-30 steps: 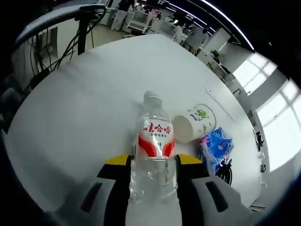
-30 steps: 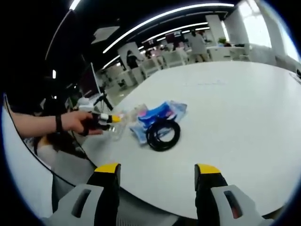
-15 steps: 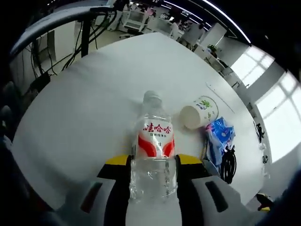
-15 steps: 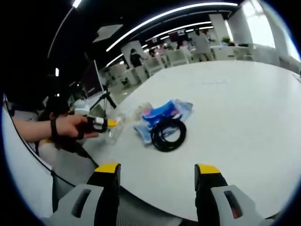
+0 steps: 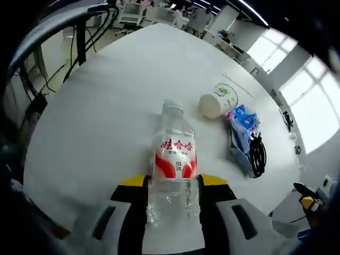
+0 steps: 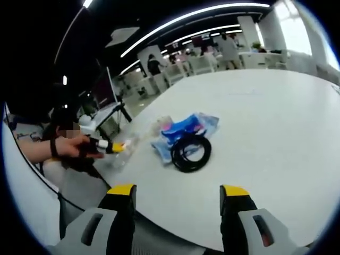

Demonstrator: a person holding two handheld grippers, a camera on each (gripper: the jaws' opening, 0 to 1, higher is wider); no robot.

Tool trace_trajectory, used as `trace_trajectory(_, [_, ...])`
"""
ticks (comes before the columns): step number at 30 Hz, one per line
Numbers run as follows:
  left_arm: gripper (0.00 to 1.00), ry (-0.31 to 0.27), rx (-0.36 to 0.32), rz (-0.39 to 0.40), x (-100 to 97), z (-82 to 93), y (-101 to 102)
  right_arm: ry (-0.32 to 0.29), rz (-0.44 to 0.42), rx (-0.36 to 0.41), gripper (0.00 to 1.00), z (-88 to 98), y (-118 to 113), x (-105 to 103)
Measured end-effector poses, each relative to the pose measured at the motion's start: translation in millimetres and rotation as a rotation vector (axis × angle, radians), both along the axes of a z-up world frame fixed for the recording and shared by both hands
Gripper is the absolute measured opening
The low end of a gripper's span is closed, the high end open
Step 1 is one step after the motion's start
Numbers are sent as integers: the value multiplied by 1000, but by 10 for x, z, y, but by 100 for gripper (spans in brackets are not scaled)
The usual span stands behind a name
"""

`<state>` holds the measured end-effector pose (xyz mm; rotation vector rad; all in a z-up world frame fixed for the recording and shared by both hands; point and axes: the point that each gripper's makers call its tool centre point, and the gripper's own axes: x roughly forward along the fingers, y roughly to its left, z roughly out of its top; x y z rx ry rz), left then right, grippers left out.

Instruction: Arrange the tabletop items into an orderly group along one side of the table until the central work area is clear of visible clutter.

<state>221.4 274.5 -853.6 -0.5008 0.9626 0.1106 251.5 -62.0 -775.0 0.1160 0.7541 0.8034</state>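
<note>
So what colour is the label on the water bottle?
The label is white with red bands and red characters, clearest in the left gripper view.

Ahead of the left tool [image 5: 172,183], clamped on a water bottle [image 5: 172,159], bare bench [image 5: 106,95] stretches wide. To its right a tipped paper cup [image 5: 218,100], a blue packet [image 5: 243,127] and a black cable coil [image 5: 257,156] crowd one edge. The right tool [image 6: 178,194], jaws apart, faces open bench beyond the coil.

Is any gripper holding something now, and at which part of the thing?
The left gripper holds the water bottle by its lower body, below the red label. The right gripper is open and holds nothing.
</note>
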Motion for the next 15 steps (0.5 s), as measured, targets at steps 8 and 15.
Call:
trace_trajectory(8, [34, 59, 93, -173, -193, 55, -89, -8, 20, -3, 65, 32, 89, -19])
trace_trajectory(15, [34, 84, 117, -247, -170, -22, -12, -2, 37, -12, 65, 16, 102, -19])
